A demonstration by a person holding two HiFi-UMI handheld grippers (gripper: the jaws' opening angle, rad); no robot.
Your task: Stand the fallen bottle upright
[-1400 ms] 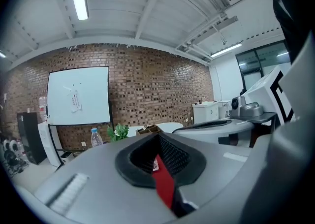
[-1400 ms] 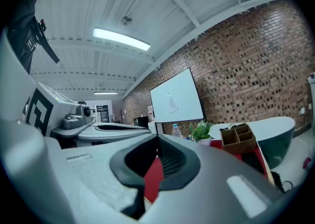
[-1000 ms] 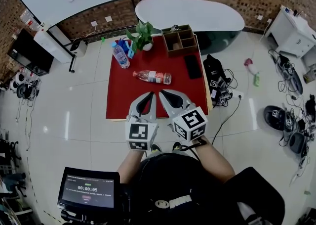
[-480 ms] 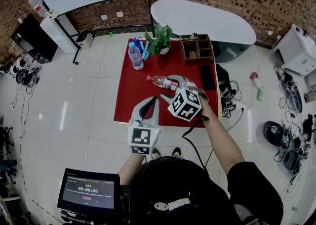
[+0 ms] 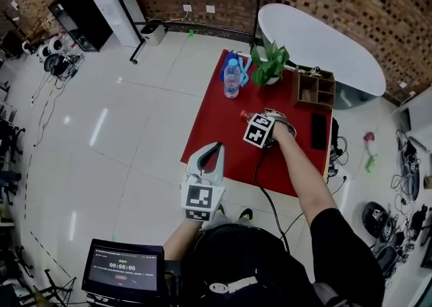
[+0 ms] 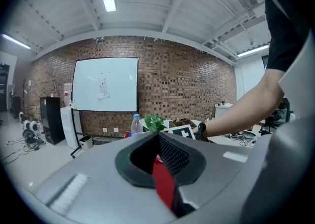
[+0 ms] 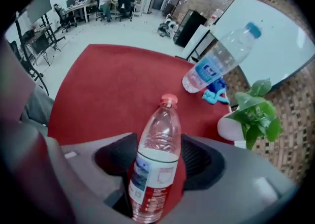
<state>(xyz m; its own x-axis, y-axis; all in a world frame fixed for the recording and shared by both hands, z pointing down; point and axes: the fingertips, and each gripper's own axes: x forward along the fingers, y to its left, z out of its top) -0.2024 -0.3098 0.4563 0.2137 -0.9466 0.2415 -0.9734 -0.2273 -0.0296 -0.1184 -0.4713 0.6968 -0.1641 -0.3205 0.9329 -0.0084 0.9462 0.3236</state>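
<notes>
Over the red table (image 5: 219, 133), the outstretched right gripper (image 7: 156, 149) tips steeply down, its jaws just opened wide astride the lying clear, red-capped plastic bottle (image 7: 153, 166). The left gripper (image 6: 158, 134) is closed and empty.

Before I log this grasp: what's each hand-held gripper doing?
Left hand-held gripper: closed, empty.
Right hand-held gripper: jaws just opening, fallen bottle between them, not gripped.

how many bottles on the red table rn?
2. A blue-capped bottle stands at the far left corner beside the plant. A red-capped bottle lies nearer the middle, between the jaws of the right gripper, which have just been opening. No others visible.
</notes>
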